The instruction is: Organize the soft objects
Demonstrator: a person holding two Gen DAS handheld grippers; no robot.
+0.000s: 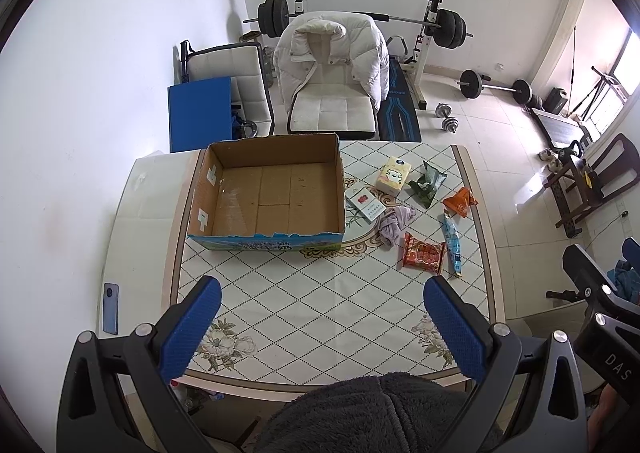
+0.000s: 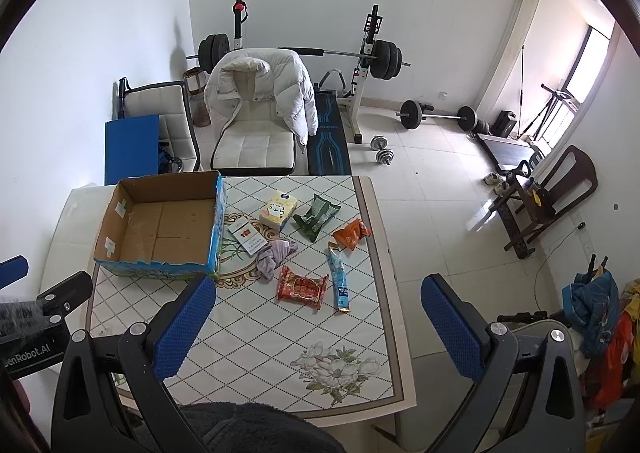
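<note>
An empty cardboard box [image 1: 276,193] [image 2: 164,229] stands on the patterned table [image 1: 320,293] [image 2: 272,329]. Right of it lie a crumpled lilac cloth [image 1: 394,225] [image 2: 276,255], a tissue pack [image 1: 394,175] [image 2: 279,211], a cigarette pack [image 1: 366,203] [image 2: 247,237], a green packet [image 1: 428,183] [image 2: 316,215], an orange packet [image 1: 460,201] [image 2: 351,233], a red snack bag [image 1: 424,253] [image 2: 302,287] and a blue tube packet [image 1: 452,241] [image 2: 339,279]. My left gripper [image 1: 322,299] and right gripper [image 2: 316,299] hover open above the near table end, holding nothing.
A white chair with a puffer jacket [image 1: 332,65] [image 2: 260,101] stands behind the table, with a barbell rack [image 1: 432,25] and dumbbells [image 2: 382,151] on the floor. A phone [image 1: 111,307] lies at the table's left. A dark fleece sleeve [image 1: 368,413] fills the bottom.
</note>
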